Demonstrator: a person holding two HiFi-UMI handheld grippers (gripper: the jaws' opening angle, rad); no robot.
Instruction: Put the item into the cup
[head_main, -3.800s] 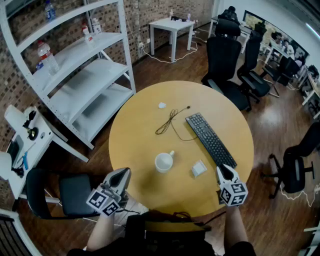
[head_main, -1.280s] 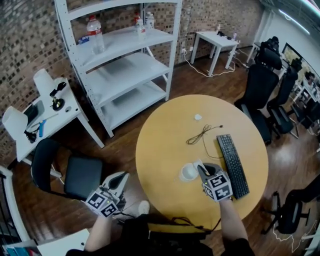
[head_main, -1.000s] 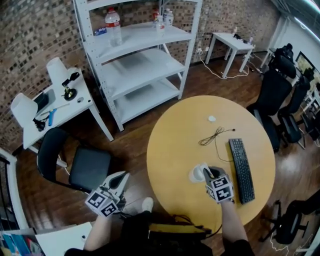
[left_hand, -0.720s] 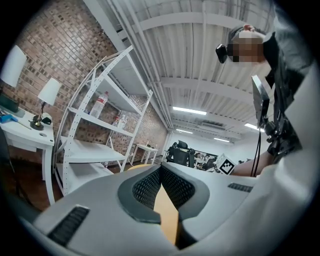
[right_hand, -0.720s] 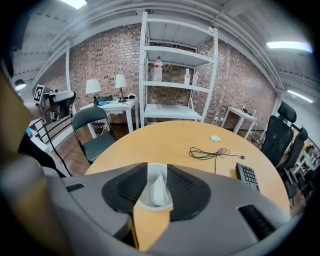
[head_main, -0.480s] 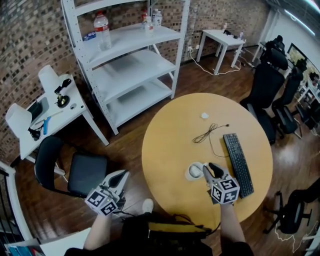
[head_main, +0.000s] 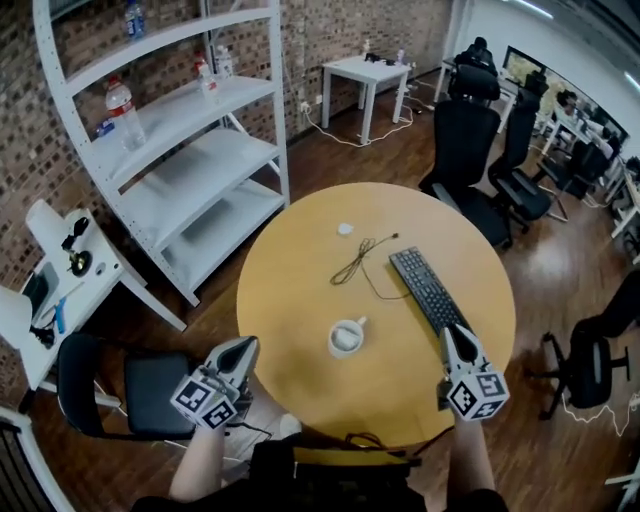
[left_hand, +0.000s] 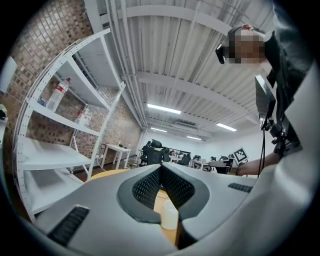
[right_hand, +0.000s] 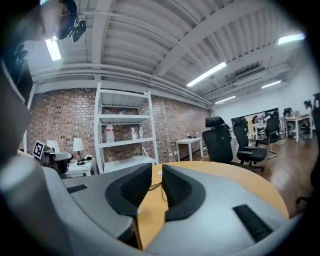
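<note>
A white cup (head_main: 347, 337) stands near the middle of the round yellow table (head_main: 290, 290). Its inside looks white; I cannot make out the item in it, and no loose item lies beside it. My right gripper (head_main: 448, 333) hovers at the table's near right edge, right of the cup and just in front of the keyboard. Its jaws are closing, a narrow gap remains, and nothing is between them (right_hand: 156, 172). My left gripper (head_main: 243, 345) hangs off the table's near left edge, shut and empty (left_hand: 161, 169). Below its jaws the cup (left_hand: 169, 218) shows.
A black keyboard (head_main: 428, 288) lies right of the cup, with a dark cable (head_main: 360, 258) and a small white object (head_main: 345, 229) beyond. White shelving (head_main: 170, 150) stands far left, office chairs (head_main: 460, 130) behind the table, and a black chair (head_main: 150, 390) near left.
My right gripper was over the cup a second ago and has drawn back to the near right edge. The white block earlier beside the cup is gone from the table. Left gripper unchanged.
</note>
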